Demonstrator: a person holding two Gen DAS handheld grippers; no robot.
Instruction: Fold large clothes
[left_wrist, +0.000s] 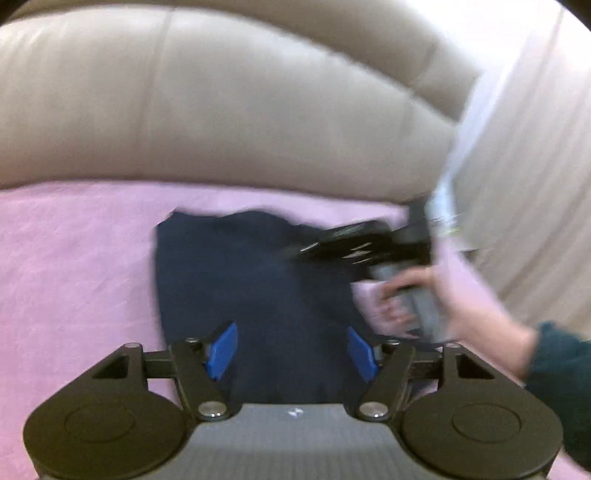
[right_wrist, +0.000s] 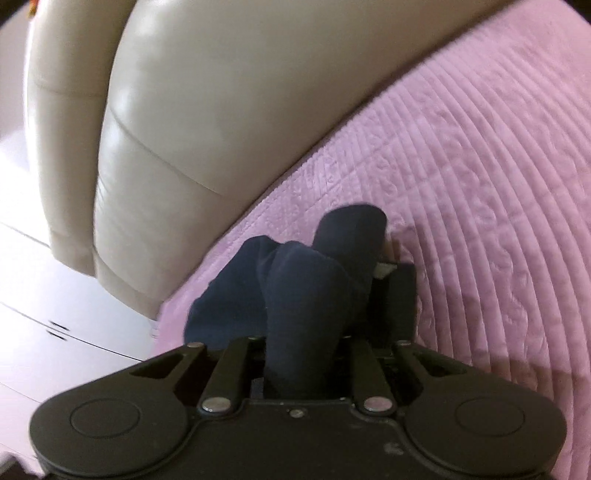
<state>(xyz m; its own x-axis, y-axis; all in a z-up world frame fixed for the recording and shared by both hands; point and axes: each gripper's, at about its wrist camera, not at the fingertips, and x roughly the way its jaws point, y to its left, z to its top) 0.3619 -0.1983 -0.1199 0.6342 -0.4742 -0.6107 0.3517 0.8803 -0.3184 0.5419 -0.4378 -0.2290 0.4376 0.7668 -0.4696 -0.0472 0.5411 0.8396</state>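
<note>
the dark navy garment (left_wrist: 236, 280) lies on the pink bedspread (left_wrist: 74, 266), its long axis running from you toward the beige headboard (left_wrist: 221, 110). your right gripper (right_wrist: 306, 325) has its fingers clenched on a bunched fold; it could slip free mid-fold. your left gripper (left_wrist: 291, 350) hovers released over the near edge.

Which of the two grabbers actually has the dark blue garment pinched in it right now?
The right gripper: a bunched fold of the navy garment sits between its fingers. The left gripper stands open above the cloth, its blue pads apart and gripping nothing.
</note>
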